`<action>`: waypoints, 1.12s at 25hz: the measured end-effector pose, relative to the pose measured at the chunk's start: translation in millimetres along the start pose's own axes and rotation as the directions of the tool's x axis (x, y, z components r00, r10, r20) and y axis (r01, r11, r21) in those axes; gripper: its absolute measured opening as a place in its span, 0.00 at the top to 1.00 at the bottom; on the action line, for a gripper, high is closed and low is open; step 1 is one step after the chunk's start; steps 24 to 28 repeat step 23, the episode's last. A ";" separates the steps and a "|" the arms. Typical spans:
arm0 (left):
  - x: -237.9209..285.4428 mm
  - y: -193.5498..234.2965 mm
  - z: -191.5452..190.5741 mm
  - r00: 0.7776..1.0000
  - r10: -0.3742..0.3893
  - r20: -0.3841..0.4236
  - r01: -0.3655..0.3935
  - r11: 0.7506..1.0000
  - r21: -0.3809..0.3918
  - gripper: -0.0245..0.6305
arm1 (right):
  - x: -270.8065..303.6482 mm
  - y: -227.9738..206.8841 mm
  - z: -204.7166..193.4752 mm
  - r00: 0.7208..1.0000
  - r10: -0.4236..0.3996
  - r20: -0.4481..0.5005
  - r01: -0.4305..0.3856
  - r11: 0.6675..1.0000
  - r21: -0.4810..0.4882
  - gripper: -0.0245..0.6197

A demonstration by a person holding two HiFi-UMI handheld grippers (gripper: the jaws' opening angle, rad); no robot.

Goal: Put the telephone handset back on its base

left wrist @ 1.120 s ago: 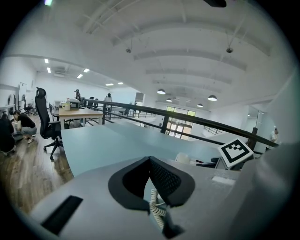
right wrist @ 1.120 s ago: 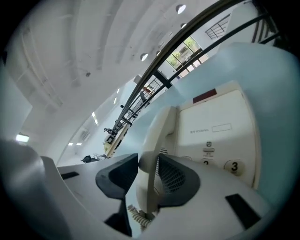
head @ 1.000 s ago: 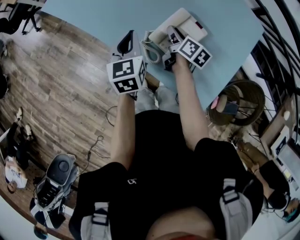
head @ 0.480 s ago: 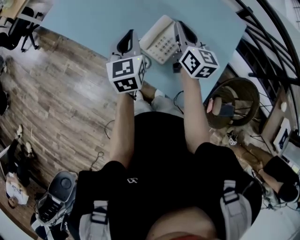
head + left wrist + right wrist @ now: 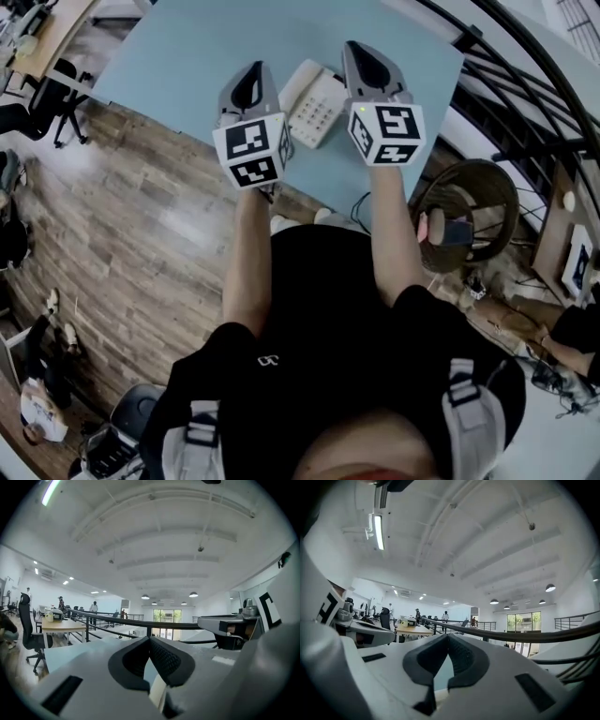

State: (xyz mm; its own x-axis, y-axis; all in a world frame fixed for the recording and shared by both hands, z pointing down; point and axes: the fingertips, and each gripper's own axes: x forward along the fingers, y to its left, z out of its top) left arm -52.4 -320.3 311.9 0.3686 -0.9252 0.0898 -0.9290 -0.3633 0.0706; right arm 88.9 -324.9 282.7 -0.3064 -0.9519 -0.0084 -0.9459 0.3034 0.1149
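Note:
A white telephone [image 5: 314, 105] with a keypad lies on the light blue table [image 5: 187, 56], between my two grippers. A long white piece along its left side looks like the handset resting on the base. In the head view my left gripper [image 5: 256, 67] is held up to the left of the phone. My right gripper [image 5: 352, 49] is held up to its right. Neither touches the phone. The left gripper view shows the left gripper [image 5: 150, 639] shut, its pads meeting with nothing between them. In the right gripper view the right gripper [image 5: 448, 637] is shut and empty too. Both gripper views look up at the ceiling.
A black railing [image 5: 525, 84] runs past the table's right side. A round wicker basket [image 5: 473, 211] stands on the floor at the right. Wooden floor [image 5: 141, 216] lies to the left, with an office chair [image 5: 37, 108] at the far left. The table's near edge passes under my grippers.
The right gripper was down at the phone with the handset; it has come off it, shut and risen. Both grippers now stand higher, beside the phone.

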 end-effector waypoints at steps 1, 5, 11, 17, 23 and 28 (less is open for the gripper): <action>-0.2 -0.9 1.5 1.000 -0.002 0.004 0.002 1.000 0.002 0.96 | -0.7 1.1 3.2 1.000 0.003 0.006 -0.003 1.000 -0.015 0.97; 0.2 -4.5 7.8 1.000 -0.009 0.025 0.009 1.000 0.002 0.96 | -2.1 4.6 13.3 0.999 0.025 0.021 -0.023 0.998 -0.055 0.97; -4.5 -0.7 6.5 1.000 0.004 0.021 -0.003 1.000 -0.006 0.96 | -4.3 16.8 20.9 0.998 0.060 0.034 -0.055 0.991 -0.125 0.97; -6.0 9.5 -0.2 1.000 0.020 0.006 -0.019 1.000 -0.023 0.96 | -0.9 26.8 17.8 0.997 0.079 0.014 -0.076 0.988 -0.136 0.97; -2.4 12.7 -7.8 1.000 0.025 -0.001 -0.025 0.999 -0.028 0.96 | -0.3 30.4 18.2 0.997 0.081 0.011 -0.078 0.981 -0.180 0.97; -2.4 12.7 -7.8 1.000 0.025 -0.001 -0.025 0.999 -0.028 0.96 | -0.3 30.4 18.2 0.997 0.081 0.011 -0.078 0.981 -0.180 0.97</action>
